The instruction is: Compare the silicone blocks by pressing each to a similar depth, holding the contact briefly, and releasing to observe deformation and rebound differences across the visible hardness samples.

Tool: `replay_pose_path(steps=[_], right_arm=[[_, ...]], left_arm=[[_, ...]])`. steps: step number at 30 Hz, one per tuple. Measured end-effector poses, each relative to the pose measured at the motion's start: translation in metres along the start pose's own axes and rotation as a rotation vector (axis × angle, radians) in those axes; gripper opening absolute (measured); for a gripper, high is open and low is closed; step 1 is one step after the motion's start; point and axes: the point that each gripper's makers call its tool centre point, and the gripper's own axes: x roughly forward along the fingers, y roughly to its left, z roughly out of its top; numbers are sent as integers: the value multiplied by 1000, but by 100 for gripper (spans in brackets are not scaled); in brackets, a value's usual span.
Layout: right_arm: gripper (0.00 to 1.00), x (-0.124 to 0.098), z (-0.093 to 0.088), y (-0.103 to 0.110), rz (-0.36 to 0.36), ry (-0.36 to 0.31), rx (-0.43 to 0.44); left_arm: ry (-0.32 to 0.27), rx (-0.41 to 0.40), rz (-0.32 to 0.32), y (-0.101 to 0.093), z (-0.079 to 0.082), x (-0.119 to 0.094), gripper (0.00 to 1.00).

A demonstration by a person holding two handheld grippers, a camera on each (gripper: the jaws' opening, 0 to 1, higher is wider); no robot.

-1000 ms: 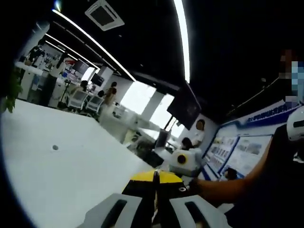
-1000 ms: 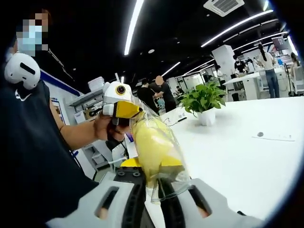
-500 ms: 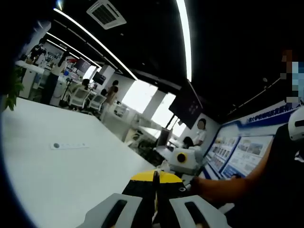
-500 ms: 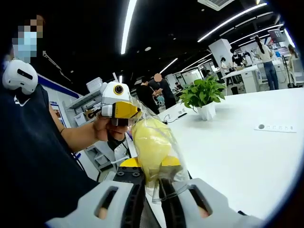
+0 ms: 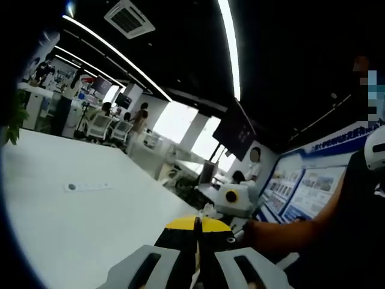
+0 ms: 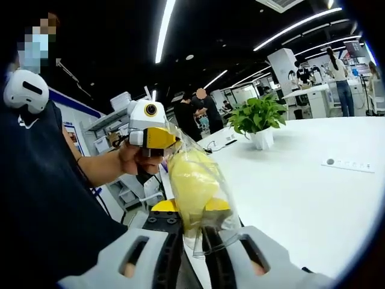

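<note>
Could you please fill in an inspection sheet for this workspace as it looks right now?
Surface: white table, mostly bare.
Job's things: yellow block in a clear bag, held off the table.
Clutter: flat white strip lying on the table.
Grippers: right gripper and left gripper both shut on the bag, at opposite ends.
Cables: dark lead beside the potted plant.
Surroundings: open office, ceiling light strips, people standing.

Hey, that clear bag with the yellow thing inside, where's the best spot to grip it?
Likely by the free plastic edges, where both grippers hold it now: the right gripper pinches the clear bag at its lower edge, the left gripper its upper end. The yellow piece bulges mid-bag.
</note>
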Motion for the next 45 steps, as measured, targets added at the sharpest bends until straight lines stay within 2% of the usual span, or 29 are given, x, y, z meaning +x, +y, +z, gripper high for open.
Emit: replay_pose_path(steps=[2, 4, 9, 20, 23, 28, 34, 45], right_arm=[[8, 0, 0, 0, -2, -2, 2], [9, 1, 0, 2, 19, -19, 34], [12, 2, 2, 2, 19, -42, 72], [20, 3, 10, 0, -11, -71, 48], [30, 4, 12, -3, -40, -81, 17], [55, 3, 16, -11, -92, -108, -18], [96, -1, 21, -24, -174, -135, -54], [96, -16, 28, -40, -279, -145, -117]], left_arm=[[-4, 0, 6, 1, 0, 0, 0], [-4, -78, 13, 0, 2, 0, 0], [-13, -66, 16, -1, 5, 0, 0], [-44, -65, -38, -14, 15, 2, 0], [-42, -64, -44, -15, 15, 4, 0], [-42, -63, -40, -14, 15, 5, 0], [-48, -68, -38, -14, 16, 5, 0], [-63, -78, -45, -16, 22, 7, 0]])
